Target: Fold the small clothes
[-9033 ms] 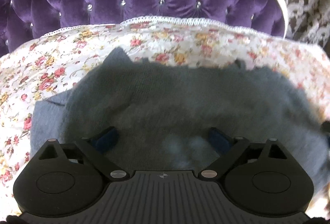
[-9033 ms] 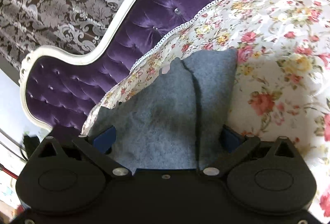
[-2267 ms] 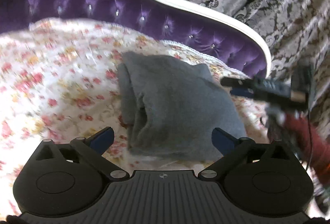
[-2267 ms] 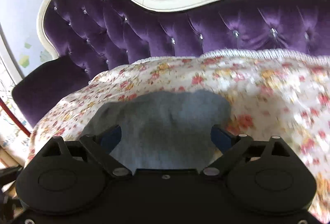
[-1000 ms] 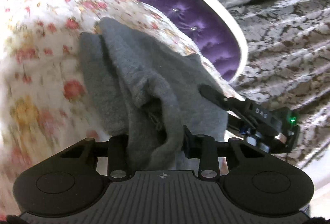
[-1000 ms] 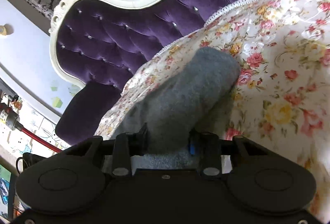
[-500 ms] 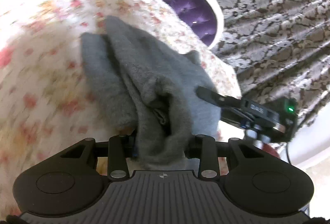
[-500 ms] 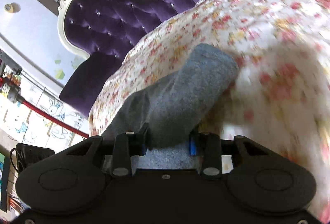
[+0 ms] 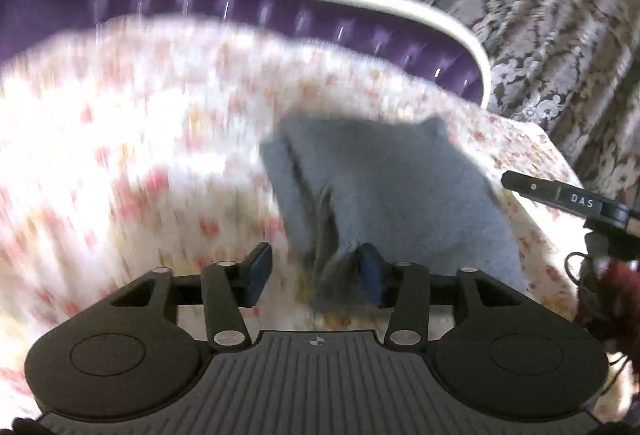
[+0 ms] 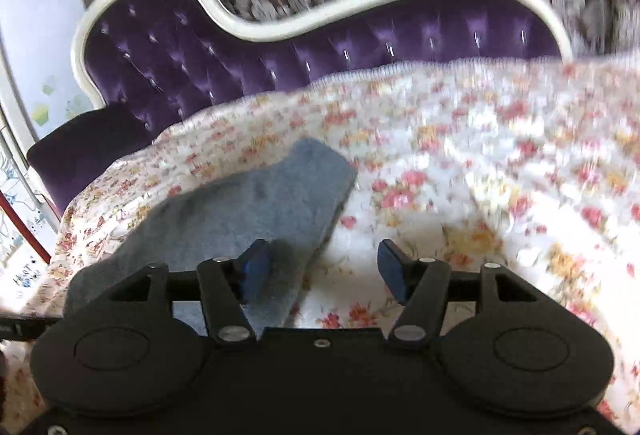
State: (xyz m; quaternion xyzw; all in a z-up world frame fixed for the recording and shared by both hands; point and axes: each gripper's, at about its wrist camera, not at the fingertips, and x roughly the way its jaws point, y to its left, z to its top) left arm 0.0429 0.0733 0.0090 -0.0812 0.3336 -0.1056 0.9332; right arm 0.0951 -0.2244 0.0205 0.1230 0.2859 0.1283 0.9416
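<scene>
- The left gripper (image 9: 314, 269) is hovering with its jaws parted; no cloth is being squeezed, though the near edge of the grey folded garment (image 9: 384, 195) is lying between them, against the right-hand pad.
- The garment is resting on the floral bedspread (image 9: 140, 155), extending ahead of and to the right of the left jaws.
- The right gripper (image 10: 324, 269) is likewise standing released, jaws spread apart.
- In the right wrist view, the garment (image 10: 248, 211) is lying ahead-left of the jaws, its corner overlapping the left-hand pad; bare bedspread (image 10: 480, 195) is showing between the pads.
- Beyond the jaws, a purple tufted headboard (image 10: 280, 43) is bordering the bedspread.
- Both views are blurring heavily.
</scene>
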